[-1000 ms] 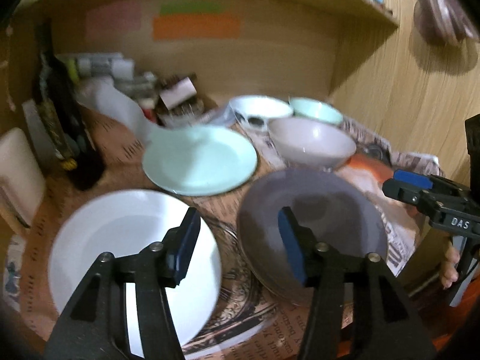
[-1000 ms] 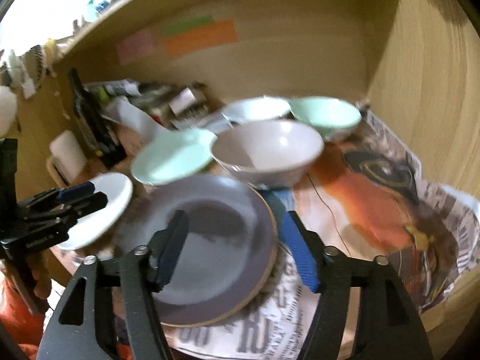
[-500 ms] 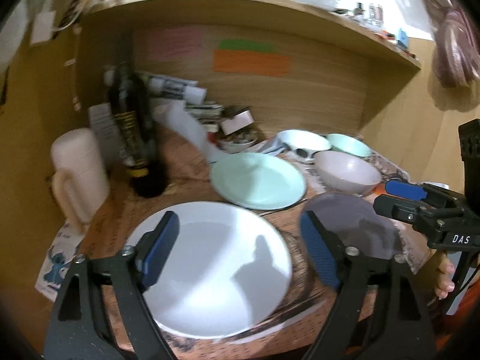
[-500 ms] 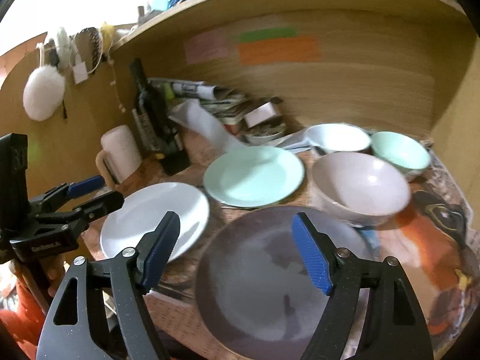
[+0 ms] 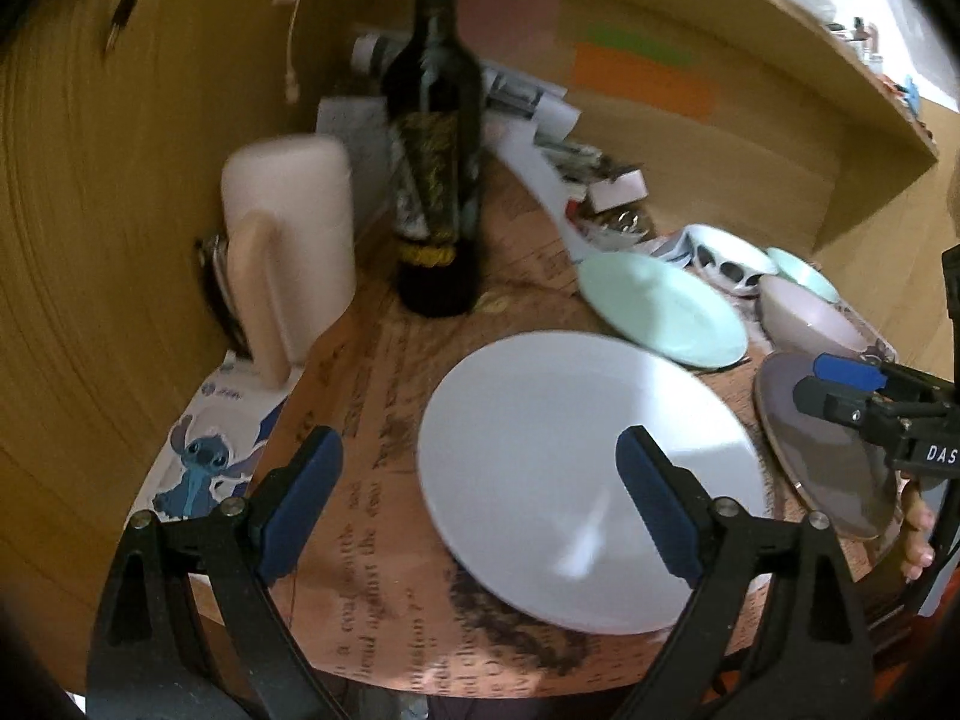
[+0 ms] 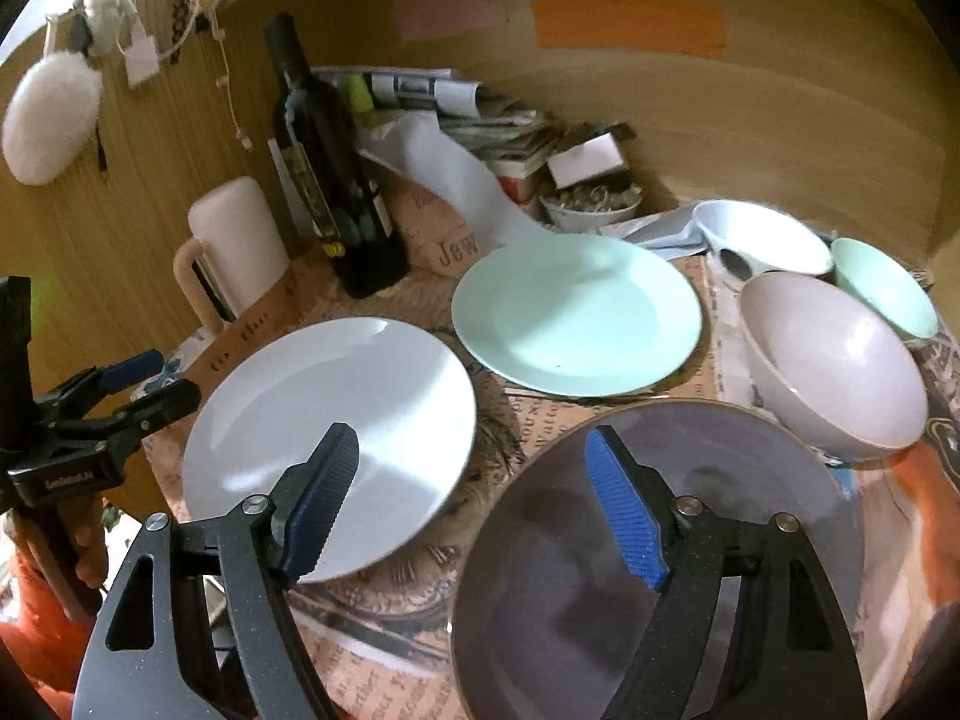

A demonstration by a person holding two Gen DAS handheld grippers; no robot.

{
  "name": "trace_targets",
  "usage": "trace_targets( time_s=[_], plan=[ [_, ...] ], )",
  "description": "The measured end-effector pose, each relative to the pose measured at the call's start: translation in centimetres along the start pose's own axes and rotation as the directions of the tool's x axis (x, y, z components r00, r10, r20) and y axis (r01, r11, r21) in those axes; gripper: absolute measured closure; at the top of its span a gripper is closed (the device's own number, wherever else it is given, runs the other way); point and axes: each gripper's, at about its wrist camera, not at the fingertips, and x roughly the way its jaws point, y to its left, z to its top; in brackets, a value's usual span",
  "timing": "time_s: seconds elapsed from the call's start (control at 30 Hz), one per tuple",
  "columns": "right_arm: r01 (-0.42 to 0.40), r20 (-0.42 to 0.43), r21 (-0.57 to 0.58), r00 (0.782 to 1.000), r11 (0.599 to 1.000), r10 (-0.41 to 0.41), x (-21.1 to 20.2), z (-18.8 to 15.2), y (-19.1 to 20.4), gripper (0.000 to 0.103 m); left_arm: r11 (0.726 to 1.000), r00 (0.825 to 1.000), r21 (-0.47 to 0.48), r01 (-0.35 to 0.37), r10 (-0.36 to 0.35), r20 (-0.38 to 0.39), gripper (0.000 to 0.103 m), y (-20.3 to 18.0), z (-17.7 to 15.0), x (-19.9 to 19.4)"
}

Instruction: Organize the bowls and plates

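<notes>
Stacking was not begun: round white plate (image 6: 324, 420), mint plate (image 6: 576, 312) and grey plate (image 6: 660, 540) lay apart, while left gripper (image 5: 480, 510) and right gripper (image 6: 474, 504) stood released, grasping nothing.

On the printed paper (image 6: 444, 252) that covers the bench, the letters "Jew" can be read just beside the far side of the green plate (image 6: 576, 315). In the left wrist view, the right hand-held gripper (image 5: 840, 387) at the right edge carries the white letters "DAS" on its black body. Other printed lines on the paper are too blurred to read, and so is the bottle (image 5: 435, 168) label.
</notes>
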Motion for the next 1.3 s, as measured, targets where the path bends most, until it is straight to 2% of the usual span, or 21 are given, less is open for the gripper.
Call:
trace_targets(
  time_s=[0.1,0.17,0.23,0.33,0.37,0.43,0.53,0.8,0.97,1.1,1.2,1.3],
  plan=[
    [0.007,-0.029,-0.016,1.000,1.000,-0.007,1.1,0.1,0.6,0.029,1.000,1.000,-0.014,0.008,-0.008,-0.023,0.009,1.0,-0.5,0.6],
    [0.012,-0.049,-0.025,0.999,1.000,-0.013,1.8,0.3,0.8,0.037,1.000,0.999,-0.026,0.018,-0.019,-0.036,0.011,1.5,-0.9,1.0],
    [0.014,-0.083,-0.032,0.996,0.999,-0.016,2.8,0.4,1.1,0.053,0.999,0.999,-0.029,0.027,-0.028,-0.046,0.022,1.6,-1.1,1.2],
    [0.025,-0.108,-0.031,0.994,0.999,-0.028,3.8,0.4,1.2,0.064,0.999,0.997,-0.024,0.044,-0.046,-0.064,0.034,2.0,-1.4,1.6],
    [0.027,-0.114,-0.028,0.993,0.999,-0.030,4.1,0.4,1.1,0.065,0.999,0.997,-0.021,0.042,-0.043,-0.063,0.036,2.2,-1.6,1.8],
    [0.028,-0.130,-0.018,0.991,0.999,-0.030,4.6,0.5,0.9,0.071,0.999,0.997,-0.026,0.043,-0.045,-0.070,0.047,2.6,-1.7,2.0],
    [0.032,-0.152,-0.007,0.988,0.999,-0.033,5.2,0.5,0.8,0.076,0.996,0.992,-0.050,0.074,-0.078,-0.094,0.059,3.2,-1.9,2.5],
    [0.036,-0.203,0.000,0.978,0.999,-0.036,6.6,0.6,1.0,0.083,0.990,0.985,-0.053,0.130,-0.135,-0.109,0.074,3.5,-2.1,3.2],
    [0.039,-0.227,-0.002,0.973,0.999,-0.038,7.1,0.5,1.2,0.083,0.987,0.980,-0.033,0.159,-0.162,-0.113,0.082,3.1,-2.2,3.1],
    [0.040,-0.238,-0.012,0.970,0.999,-0.042,7.2,0.5,1.3,0.080,0.987,0.980,-0.025,0.160,-0.162,-0.116,0.082,3.0,-2.2,3.2],
    [0.041,-0.247,-0.027,0.968,0.999,-0.046,7.4,0.5,1.6,0.072,0.986,0.979,-0.027,0.164,-0.166,-0.118,0.082,3.2,-2.2,3.3],
    [0.056,-0.234,-0.057,0.970,0.997,-0.068,7.3,0.3,2.1,0.071,0.989,0.981,-0.019,0.149,-0.151,-0.121,0.082,3.0,-2.2,3.4]
  ],
)
